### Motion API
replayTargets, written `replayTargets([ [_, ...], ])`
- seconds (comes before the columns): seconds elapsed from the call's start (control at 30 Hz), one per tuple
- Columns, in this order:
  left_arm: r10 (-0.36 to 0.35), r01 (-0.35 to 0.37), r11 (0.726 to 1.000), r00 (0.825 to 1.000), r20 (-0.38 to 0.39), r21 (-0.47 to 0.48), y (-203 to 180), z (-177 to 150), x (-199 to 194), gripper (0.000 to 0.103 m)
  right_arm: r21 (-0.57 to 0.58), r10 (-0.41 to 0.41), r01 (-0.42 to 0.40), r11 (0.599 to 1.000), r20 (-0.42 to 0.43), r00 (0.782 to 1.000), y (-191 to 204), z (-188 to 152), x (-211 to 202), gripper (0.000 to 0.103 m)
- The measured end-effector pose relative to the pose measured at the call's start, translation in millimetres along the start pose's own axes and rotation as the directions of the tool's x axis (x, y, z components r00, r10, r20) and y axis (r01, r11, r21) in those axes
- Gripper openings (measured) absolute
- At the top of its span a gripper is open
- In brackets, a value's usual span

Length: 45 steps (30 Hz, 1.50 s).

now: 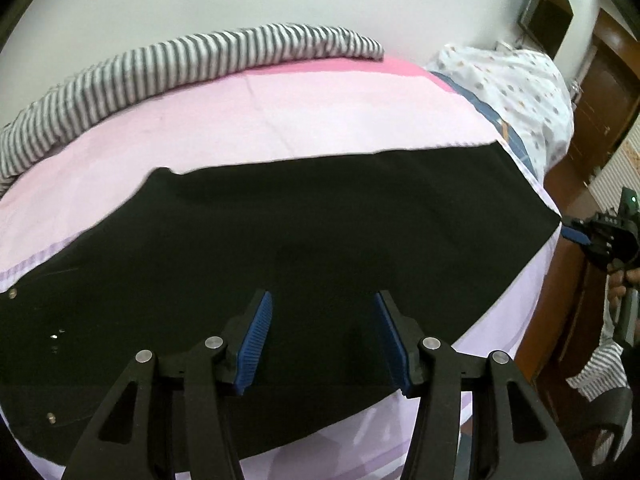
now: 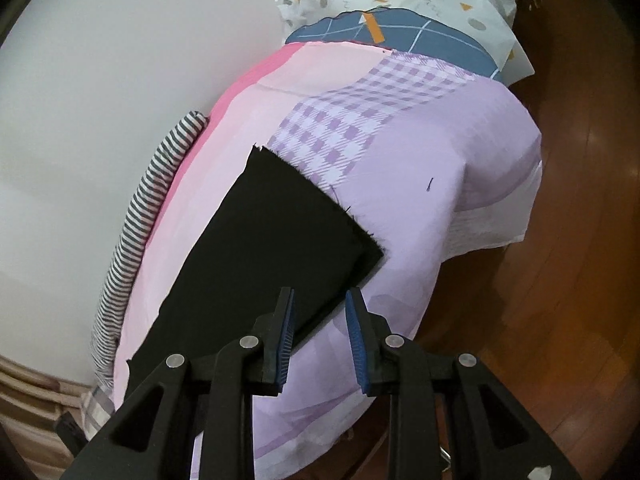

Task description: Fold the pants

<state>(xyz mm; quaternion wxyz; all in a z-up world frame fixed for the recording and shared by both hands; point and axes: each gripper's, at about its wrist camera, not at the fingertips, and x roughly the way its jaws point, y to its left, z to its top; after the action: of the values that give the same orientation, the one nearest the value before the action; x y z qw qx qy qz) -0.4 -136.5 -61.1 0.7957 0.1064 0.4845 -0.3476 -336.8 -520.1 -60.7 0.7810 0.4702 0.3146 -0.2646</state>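
Note:
Black pants (image 1: 312, 232) lie flat across a pink and lilac bedsheet (image 1: 280, 112). My left gripper (image 1: 322, 300) is open just above the pants' near edge, empty. In the right wrist view the leg end of the pants (image 2: 272, 240) lies on the sheet (image 2: 420, 184), its frayed hem toward the far side. My right gripper (image 2: 320, 296) is open over the pants' near edge, holding nothing. The right gripper also shows in the left wrist view (image 1: 576, 234) at the pants' far right corner.
A striped garment (image 1: 168, 76) lies bunched along the wall side of the bed. A dotted white quilt (image 1: 516, 92) and a blue checked cloth (image 2: 420, 36) lie at the bed's far end. A wooden floor (image 2: 560, 280) is beside the bed.

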Motion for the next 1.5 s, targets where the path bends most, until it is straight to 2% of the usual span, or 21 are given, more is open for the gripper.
replayTargets([
  [0.23,-0.016,0.017,0.999,0.999,-0.047,0.029,-18.5,0.1,13.3,0.054,0.040,-0.001,0.001,0.999,-0.002,1.000,-10.6,5.7,10.2,0.025],
  [0.57,-0.025,0.029,0.999,0.995,-0.093,0.035,-26.2,-4.3,25.1,0.054,0.031,0.018,-0.018,0.999,0.019,1.000,-10.0,18.9,21.2,0.024],
  [0.6,-0.025,0.029,0.999,0.995,-0.098,0.037,-26.5,-4.9,26.0,0.054,0.025,0.014,-0.015,1.000,0.018,1.000,-8.8,20.2,22.4,0.022],
  [0.63,-0.025,0.030,0.999,0.995,-0.101,0.040,-27.5,-5.5,27.2,0.054,0.020,0.007,-0.007,1.000,0.016,1.000,-7.4,21.2,23.6,0.012],
  [0.67,-0.027,0.031,0.999,0.994,-0.105,0.043,-28.8,-6.5,28.9,0.054,0.011,0.000,0.000,1.000,0.014,1.000,-6.1,21.7,24.9,0.010],
  [0.8,-0.026,0.033,0.998,0.991,-0.130,0.054,-30.3,-10.9,37.2,0.054,-0.001,0.012,-0.012,1.000,0.022,1.000,2.3,22.1,20.1,0.009],
  [0.87,-0.018,0.027,0.997,0.993,-0.115,0.071,-32.3,-11.5,37.1,0.054,-0.018,0.043,-0.042,0.999,0.031,0.999,15.6,22.3,12.9,0.009],
  [0.97,-0.038,0.043,0.998,0.994,-0.107,0.045,-28.7,-10.0,33.9,0.054,-0.064,0.093,-0.091,0.994,0.028,0.995,44.6,20.0,6.1,0.008],
  [1.13,-0.096,0.092,0.991,0.994,-0.042,-0.093,5.4,-6.1,5.0,0.054,-0.188,0.167,-0.169,0.967,-0.031,0.986,115.5,2.7,13.3,0.009],
  [1.33,-0.068,0.077,0.967,0.997,0.047,-0.241,63.9,-10.7,-38.7,0.055,-0.319,0.236,-0.282,0.905,-0.174,0.956,206.1,-43.0,47.7,0.009],
  [1.5,-0.030,0.056,0.941,0.996,0.084,-0.335,106.9,-25.9,-62.1,0.055,-0.401,0.253,-0.381,0.833,-0.336,0.907,272.7,-109.2,84.4,0.009],
])
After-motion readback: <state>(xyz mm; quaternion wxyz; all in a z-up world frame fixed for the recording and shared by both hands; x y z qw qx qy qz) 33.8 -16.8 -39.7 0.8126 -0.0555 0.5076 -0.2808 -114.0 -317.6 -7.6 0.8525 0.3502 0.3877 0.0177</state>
